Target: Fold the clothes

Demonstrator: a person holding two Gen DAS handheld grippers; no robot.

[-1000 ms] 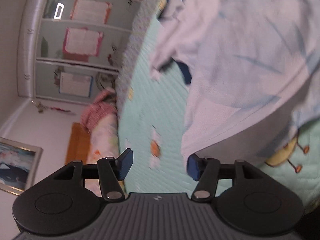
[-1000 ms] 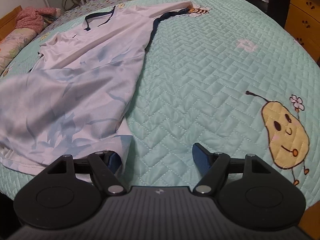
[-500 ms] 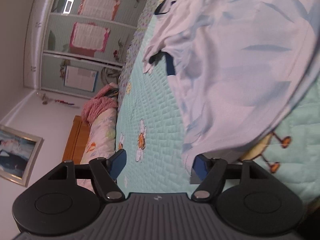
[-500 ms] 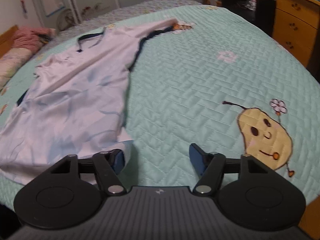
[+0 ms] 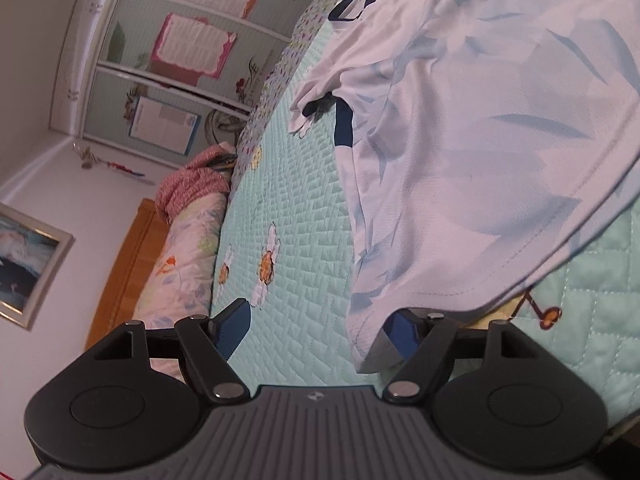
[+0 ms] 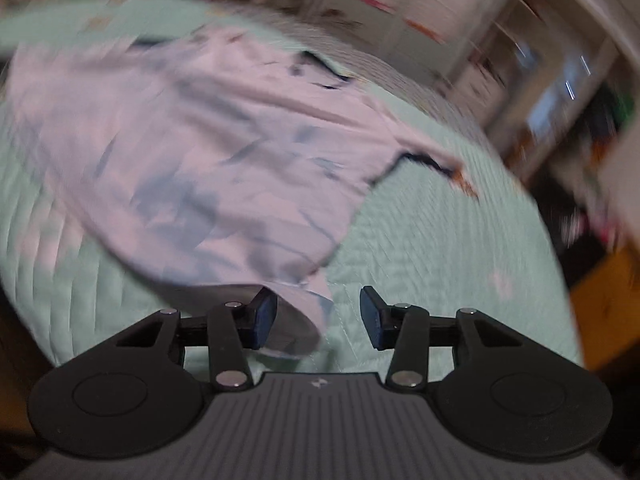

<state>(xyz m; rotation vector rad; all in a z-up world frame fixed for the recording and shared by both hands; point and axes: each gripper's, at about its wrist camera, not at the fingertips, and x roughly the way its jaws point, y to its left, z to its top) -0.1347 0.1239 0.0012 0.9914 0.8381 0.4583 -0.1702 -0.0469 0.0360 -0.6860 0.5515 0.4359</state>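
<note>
Hem corners of the shirt (image 5: 460, 152) lie closest to me, one at each gripper, with the rest spread away across the quilt (image 5: 304, 264). My left gripper (image 5: 320, 332) stands open, the cloth draped over its right finger, nothing pinched. My right gripper (image 6: 316, 316) is closing, its pads not yet pressing, with the other corner lying against its left finger and only partly in the gap. I judge this to be the gathering of the bottom edge for the first fold; next, each corner must sit squarely between the pads before I lift towards the collar (image 5: 360, 0). Beyond the shirt the quilt is bare (the right view is too blurred to say much). Farther off, left of the shirt, lie a flowered pillow (image 5: 188, 256) and pink knit (image 5: 192, 184); neither blocks the fold.
</note>
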